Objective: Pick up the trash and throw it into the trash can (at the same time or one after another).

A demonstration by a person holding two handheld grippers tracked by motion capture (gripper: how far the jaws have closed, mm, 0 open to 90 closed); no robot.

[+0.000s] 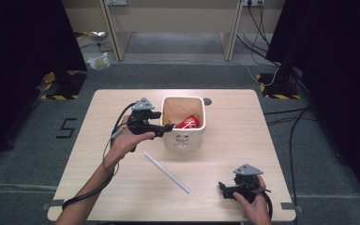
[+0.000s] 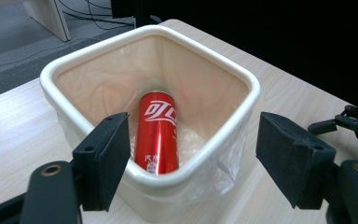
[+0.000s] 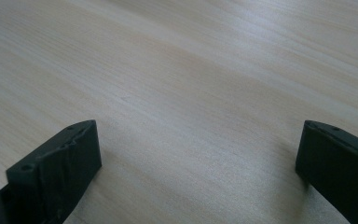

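Note:
A red soda can [image 1: 188,122] [image 2: 157,133] lies tilted inside the cream-white square bin [image 1: 203,123] [image 2: 154,31], which is lined with a clear plastic bag. My left gripper [image 1: 167,128] [image 2: 191,161] hovers at the bin's left rim, open, with nothing pressed between its jaws. A white straw-like stick [image 1: 167,171] lies on the table in front of the bin. My right gripper [image 1: 223,188] [image 3: 196,172] rests low near the table's front right edge, open over bare wood.
The light wooden table [image 1: 98,140] has a small round hole [image 1: 207,100] behind the bin. Dark curtains, cables and striped floor tape surround the table. In the left gripper view the other gripper [image 2: 354,122] shows at the far right.

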